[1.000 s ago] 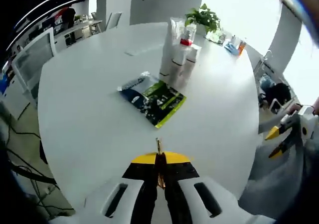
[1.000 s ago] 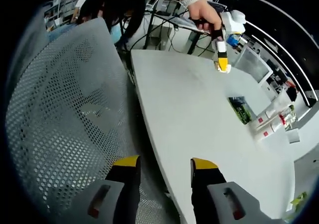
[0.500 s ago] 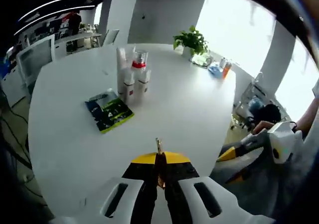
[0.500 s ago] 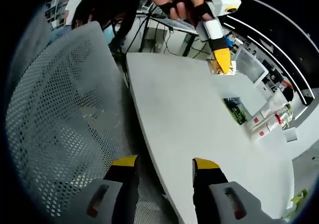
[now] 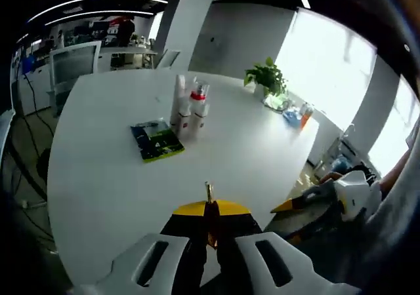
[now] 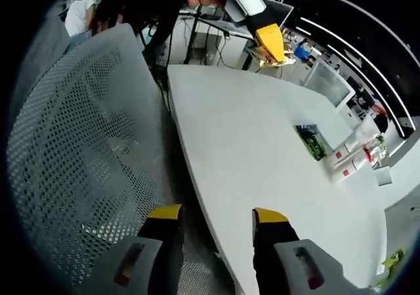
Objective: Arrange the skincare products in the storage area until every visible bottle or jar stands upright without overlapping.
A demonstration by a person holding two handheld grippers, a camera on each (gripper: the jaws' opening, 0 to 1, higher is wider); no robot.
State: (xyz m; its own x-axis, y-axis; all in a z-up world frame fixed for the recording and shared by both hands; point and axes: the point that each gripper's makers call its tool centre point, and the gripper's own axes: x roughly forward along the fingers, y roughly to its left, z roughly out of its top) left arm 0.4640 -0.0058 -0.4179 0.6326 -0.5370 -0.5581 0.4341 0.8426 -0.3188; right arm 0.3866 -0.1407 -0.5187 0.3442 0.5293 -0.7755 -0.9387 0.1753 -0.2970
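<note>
Several white skincare bottles (image 5: 187,111) stand upright in a tight cluster on the round white table (image 5: 105,183), one with a red cap (image 5: 197,96). A green-and-black sachet (image 5: 156,139) lies flat just in front of them. My left gripper (image 5: 209,210) is shut above the near table edge, a thin gold sliver showing between its jaws. Beyond that edge at the right hangs my right gripper (image 5: 289,206), held by a hand. In the right gripper view, the right gripper (image 6: 216,216) is open over the table rim, far from the bottles (image 6: 354,154) and sachet (image 6: 312,141); the left gripper (image 6: 274,49) hangs overhead.
A potted plant (image 5: 266,78) and small blue and orange items (image 5: 295,115) sit at the table's far side. A grey mesh chair back (image 6: 72,144) stands close beside the right gripper. Desks and a monitor (image 6: 328,82) lie beyond the table.
Both cameras shifted with the hands: the left gripper rose and pulled back, so the bottles look farther off. In the right gripper view it climbed toward the top. Bottles and sachet stayed put.
</note>
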